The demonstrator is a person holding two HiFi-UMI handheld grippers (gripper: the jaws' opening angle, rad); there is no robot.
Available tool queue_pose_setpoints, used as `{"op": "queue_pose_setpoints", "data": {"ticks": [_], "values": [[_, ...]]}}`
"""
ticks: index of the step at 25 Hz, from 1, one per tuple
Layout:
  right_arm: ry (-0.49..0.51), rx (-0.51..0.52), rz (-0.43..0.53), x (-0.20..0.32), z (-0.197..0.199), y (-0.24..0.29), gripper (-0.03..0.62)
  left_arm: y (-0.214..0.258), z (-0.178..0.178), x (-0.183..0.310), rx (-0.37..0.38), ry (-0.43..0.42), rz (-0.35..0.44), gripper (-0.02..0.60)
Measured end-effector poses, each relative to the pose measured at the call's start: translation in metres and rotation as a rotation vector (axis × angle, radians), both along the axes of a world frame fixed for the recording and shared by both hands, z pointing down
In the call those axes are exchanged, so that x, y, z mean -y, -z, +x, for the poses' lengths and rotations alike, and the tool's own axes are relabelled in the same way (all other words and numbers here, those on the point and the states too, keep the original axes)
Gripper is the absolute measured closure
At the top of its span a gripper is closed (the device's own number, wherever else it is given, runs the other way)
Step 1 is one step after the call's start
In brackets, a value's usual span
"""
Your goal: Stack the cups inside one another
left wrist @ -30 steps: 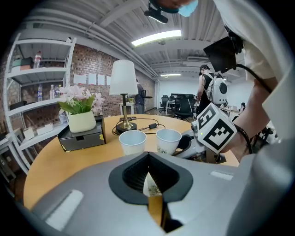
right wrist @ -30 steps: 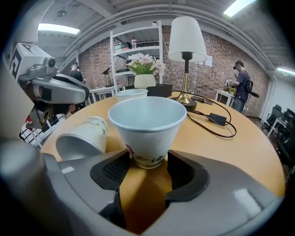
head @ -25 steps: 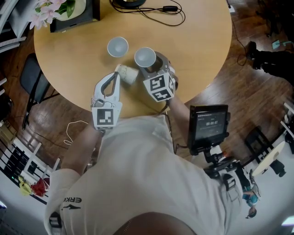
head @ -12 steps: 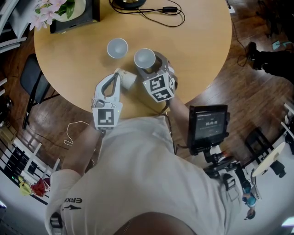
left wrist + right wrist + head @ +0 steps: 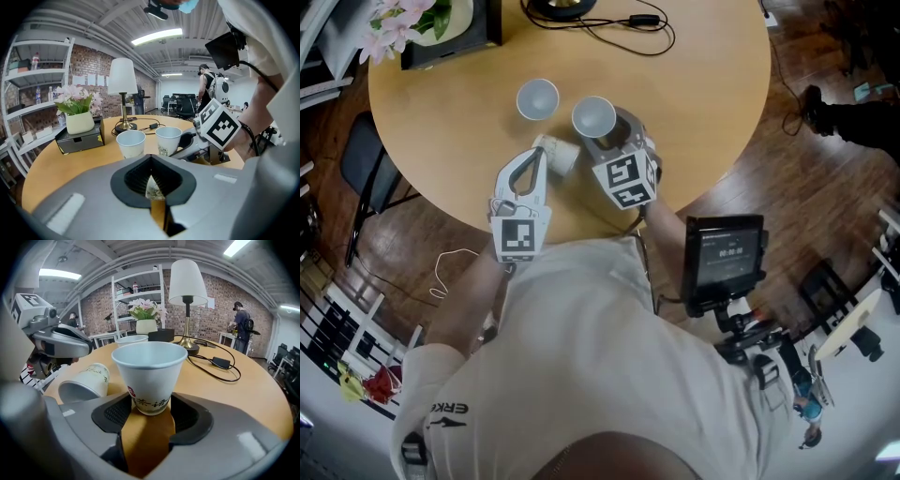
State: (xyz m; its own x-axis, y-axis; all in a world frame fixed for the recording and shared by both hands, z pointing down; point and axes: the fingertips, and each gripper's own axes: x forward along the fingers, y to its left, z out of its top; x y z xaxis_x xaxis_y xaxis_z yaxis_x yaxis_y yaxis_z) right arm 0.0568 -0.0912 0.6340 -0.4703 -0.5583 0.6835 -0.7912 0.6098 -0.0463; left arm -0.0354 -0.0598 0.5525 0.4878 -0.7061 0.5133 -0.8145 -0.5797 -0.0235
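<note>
Three white paper cups are on the round wooden table (image 5: 703,112). One stands upright at the back (image 5: 537,97) (image 5: 131,143). A second upright cup (image 5: 594,116) (image 5: 149,373) has its base between the pads of my right gripper (image 5: 602,131) (image 5: 149,405). Those jaws have just been closing and now hug the base on both sides. The third cup (image 5: 561,156) (image 5: 86,383) lies on its side, mouth toward me. My left gripper (image 5: 541,150) (image 5: 157,206) is shut, its tip right over this cup, with nothing seen between its jaws.
A lamp (image 5: 123,79) with a black cable (image 5: 628,23) stands at the table's far side. A flower pot on a black box (image 5: 450,28) is at the far left. The near table edge runs just under both hands. A chair (image 5: 361,159) stands left of the table.
The lying cup has shifted slightly by the left gripper's tip. Both hands stay where they were.
</note>
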Motion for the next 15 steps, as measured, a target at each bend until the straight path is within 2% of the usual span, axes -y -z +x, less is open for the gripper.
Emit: {"op": "queue_pose_setpoints", "data": {"ticks": [8,15], "values": [[-0.006,0.026,0.059,0.009,-0.004,0.015,0.316,0.002,0.006,0.012,-0.006,-0.007,-0.003,0.58],[-0.027,0.043,0.125,0.013,-0.005,0.059,0.316,0.022,0.011,0.024,-0.034,-0.025,0.061,0.58]]}}
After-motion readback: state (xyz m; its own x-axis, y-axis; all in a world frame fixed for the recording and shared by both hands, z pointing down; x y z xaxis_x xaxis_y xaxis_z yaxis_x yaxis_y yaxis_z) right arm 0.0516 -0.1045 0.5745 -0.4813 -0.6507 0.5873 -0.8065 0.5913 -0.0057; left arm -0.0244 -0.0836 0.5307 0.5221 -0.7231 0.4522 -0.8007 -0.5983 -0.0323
